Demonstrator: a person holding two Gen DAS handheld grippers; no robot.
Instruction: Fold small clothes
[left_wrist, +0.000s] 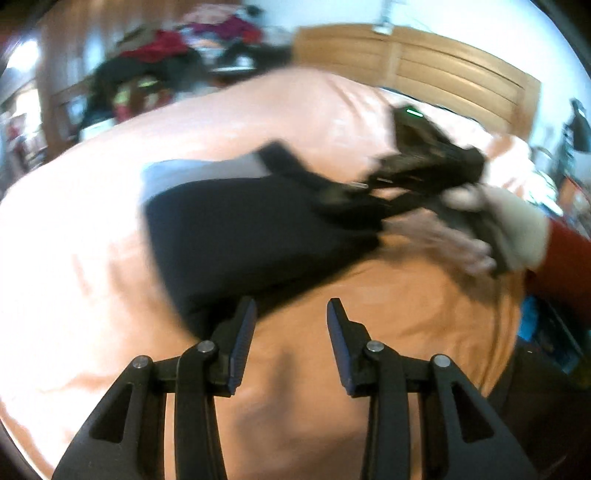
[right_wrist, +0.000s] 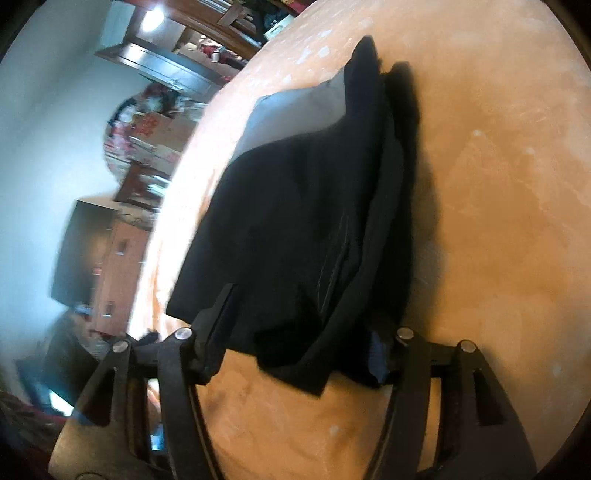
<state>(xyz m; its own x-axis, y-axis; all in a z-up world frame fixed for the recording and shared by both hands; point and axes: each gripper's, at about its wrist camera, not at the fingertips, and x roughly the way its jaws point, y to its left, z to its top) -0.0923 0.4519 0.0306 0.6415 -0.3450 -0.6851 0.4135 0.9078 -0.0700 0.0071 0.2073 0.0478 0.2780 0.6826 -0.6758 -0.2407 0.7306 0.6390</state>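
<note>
Left wrist view: my left claw (left_wrist: 290, 321) gapes empty beside the dark garment (left_wrist: 251, 236) on the orange bed (left_wrist: 74, 258). Soft, light, floppy; I'd pinch hem corners. Right claw (right_wrist: 295, 332): fabric between fingers, closure unclear.

We note a bed under an orange sheet (left_wrist: 92, 236), sunlit and pale on one side. Behind it a wooden slatted headboard (left_wrist: 454, 77) against a pale blue-white wall (right_wrist: 40, 122). Heaped clothes (left_wrist: 207, 33), blurred, on dark furniture beyond. A wooden cabinet (right_wrist: 122, 266), stacked boxes (right_wrist: 155, 133) and a wooden door frame (right_wrist: 207, 26) along the wall.
</note>
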